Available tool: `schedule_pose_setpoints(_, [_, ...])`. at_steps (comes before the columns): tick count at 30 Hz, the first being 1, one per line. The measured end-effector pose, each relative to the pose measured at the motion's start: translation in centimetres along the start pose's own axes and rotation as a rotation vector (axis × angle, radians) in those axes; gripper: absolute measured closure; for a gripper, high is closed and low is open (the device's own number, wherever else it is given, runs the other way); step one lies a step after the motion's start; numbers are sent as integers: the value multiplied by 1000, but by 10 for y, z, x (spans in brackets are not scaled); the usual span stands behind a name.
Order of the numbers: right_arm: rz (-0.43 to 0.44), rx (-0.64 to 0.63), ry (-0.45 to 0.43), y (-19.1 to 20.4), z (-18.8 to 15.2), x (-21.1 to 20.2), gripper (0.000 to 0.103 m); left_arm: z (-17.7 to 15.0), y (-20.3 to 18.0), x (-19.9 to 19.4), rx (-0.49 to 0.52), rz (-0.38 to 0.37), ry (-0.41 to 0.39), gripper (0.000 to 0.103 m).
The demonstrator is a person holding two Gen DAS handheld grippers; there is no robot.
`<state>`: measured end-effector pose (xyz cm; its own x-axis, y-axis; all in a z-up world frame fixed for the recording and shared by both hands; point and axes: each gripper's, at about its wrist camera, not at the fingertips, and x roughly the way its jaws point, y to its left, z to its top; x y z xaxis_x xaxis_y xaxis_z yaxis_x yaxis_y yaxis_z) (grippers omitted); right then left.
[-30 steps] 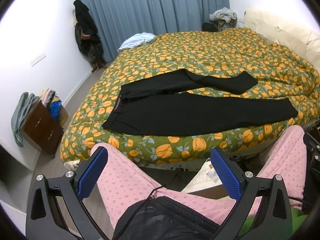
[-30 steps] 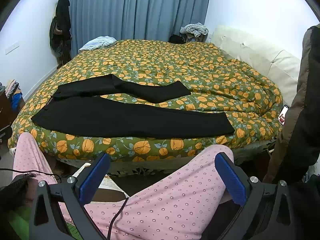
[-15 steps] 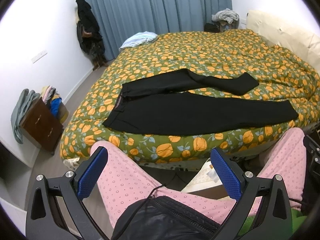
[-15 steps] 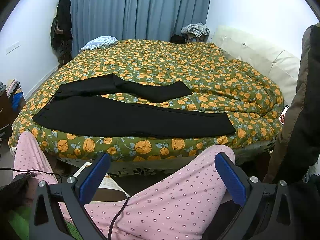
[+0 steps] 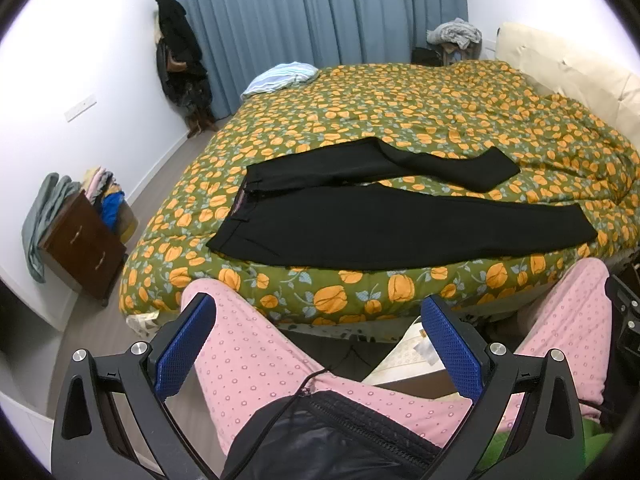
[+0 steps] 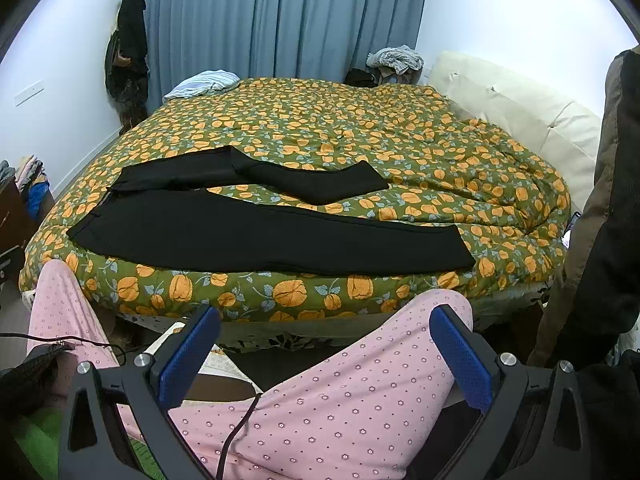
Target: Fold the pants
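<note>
- Pants [image 5: 400,224]: black, spread flat on the floral bedspread [image 5: 420,120] ahead of both grippers; waistband toward the left, one leg angled away from the other.
- Left gripper [image 5: 316,340]: blue-padded fingers [image 5: 182,350] spread wide, holding nothing, well short of the pants.
- Right gripper [image 6: 324,352]: fingers equally wide apart, empty, low before the bed edge.
- Person's knees in pink dotted trousers [image 6: 340,392]: just ahead of and beneath both grippers.
- Blue curtain [image 5: 320,12]: beyond the bed.

A floral quilt [image 5: 440,120] covers the bed. Blue curtains [image 5: 320,12] hang behind; a wooden drawer unit [image 5: 80,244] stands left, a cream headboard [image 6: 512,108] right.
</note>
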<state>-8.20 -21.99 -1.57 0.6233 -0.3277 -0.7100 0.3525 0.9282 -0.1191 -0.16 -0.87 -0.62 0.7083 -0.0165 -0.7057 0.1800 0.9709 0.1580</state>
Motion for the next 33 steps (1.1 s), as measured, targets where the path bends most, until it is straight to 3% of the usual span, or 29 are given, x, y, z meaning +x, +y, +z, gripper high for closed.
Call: schedule_pose_setpoints(33, [2,-1,2,4,-1,0,0,-1,1,0,-2,-2,2,1])
